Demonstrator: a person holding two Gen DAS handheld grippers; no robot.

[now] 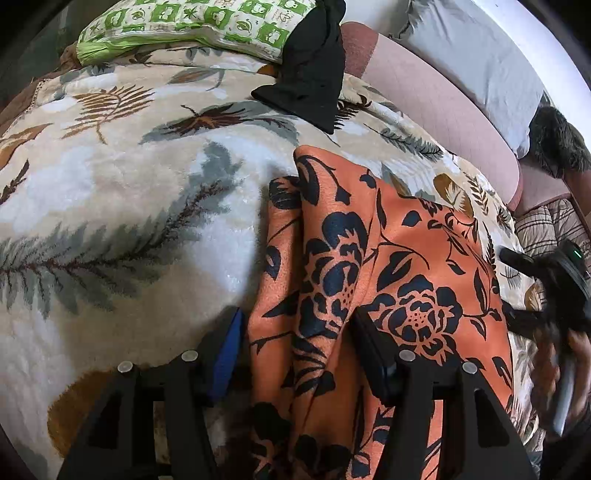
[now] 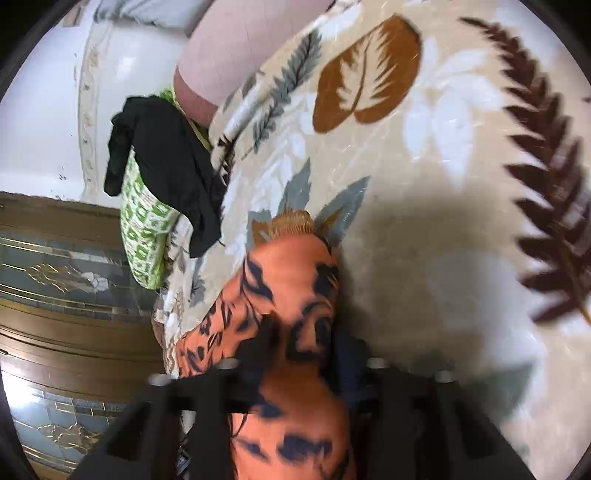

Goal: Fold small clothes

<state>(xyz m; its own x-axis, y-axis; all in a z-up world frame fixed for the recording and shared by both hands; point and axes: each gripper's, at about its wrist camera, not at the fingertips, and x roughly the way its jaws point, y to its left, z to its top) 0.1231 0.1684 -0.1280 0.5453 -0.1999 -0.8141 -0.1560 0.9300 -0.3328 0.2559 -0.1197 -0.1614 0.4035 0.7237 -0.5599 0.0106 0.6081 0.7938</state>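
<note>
blanket (image 1: 122, 206) w/ leaf print = landmark | green-white pillow (image 1: 192, 26) at blanket's far edge | pink bolster (image 1: 436, 99) along blanket's side | brown door (image 2: 55, 332) past blanket's edge

I had a bed under both cameras, covered by a cream plush blanket (image 1: 122, 206) printed with grey, brown and rust leaves. On it lay the orange garment (image 1: 369, 266) with its black flower print, partly folded lengthwise, one long edge doubled over. Further up the blanket a black garment (image 1: 314, 74) lay crumpled, its upper part draped over a green-and-white checked pillow (image 1: 192, 22) at the far end of the bed. Along the blanket's far side ran a pinkish bolster (image 1: 443, 107), touching the blanket's edge. The right wrist view was blurred, but I saw the same blanket (image 2: 424, 147) there.
</note>
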